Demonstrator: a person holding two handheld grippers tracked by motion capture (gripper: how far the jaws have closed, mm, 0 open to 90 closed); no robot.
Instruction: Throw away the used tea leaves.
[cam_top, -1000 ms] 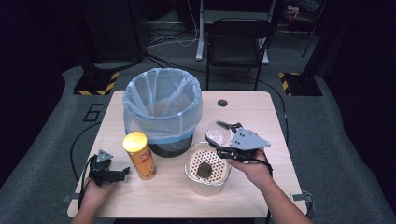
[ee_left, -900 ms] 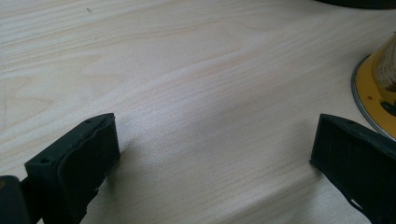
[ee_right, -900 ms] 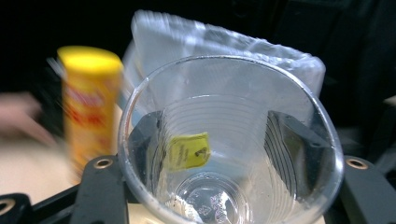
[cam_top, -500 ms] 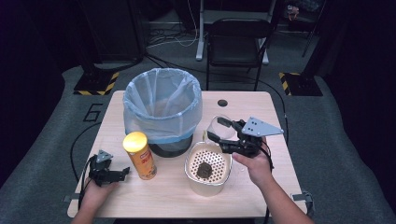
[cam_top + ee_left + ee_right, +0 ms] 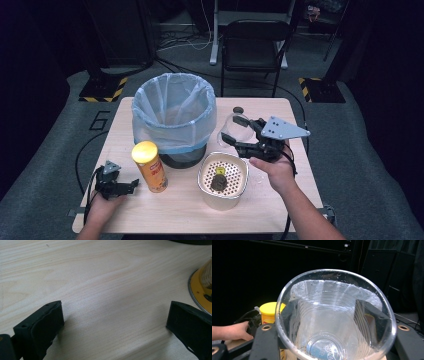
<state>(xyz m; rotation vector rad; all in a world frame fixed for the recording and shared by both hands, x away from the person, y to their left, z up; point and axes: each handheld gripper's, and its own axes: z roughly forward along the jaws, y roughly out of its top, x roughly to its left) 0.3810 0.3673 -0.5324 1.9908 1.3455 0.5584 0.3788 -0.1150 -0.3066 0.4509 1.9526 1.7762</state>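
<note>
- Holding a clear plastic cup (image 5: 239, 127) clamped in right hand-held gripper (image 5: 239, 136), at 3 o'clock of lined bin (image 5: 173, 116).
- Judgement: carry toward 9 o'clock, tip gently over the liner; thin wall crushes easily.
- Left hand-held gripper (image 5: 131, 184) released, resting on counter (image 5: 175, 210).

Table (image 5: 280, 200) lit from above, bg dark, pics soft

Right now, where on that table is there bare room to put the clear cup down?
Bare wood lies along the table's far right, beyond the small dark disc, and at the near edge between the yellow can and the white strainer bowl. The middle is crowded: the lined bin, can and bowl sit close together.
</note>
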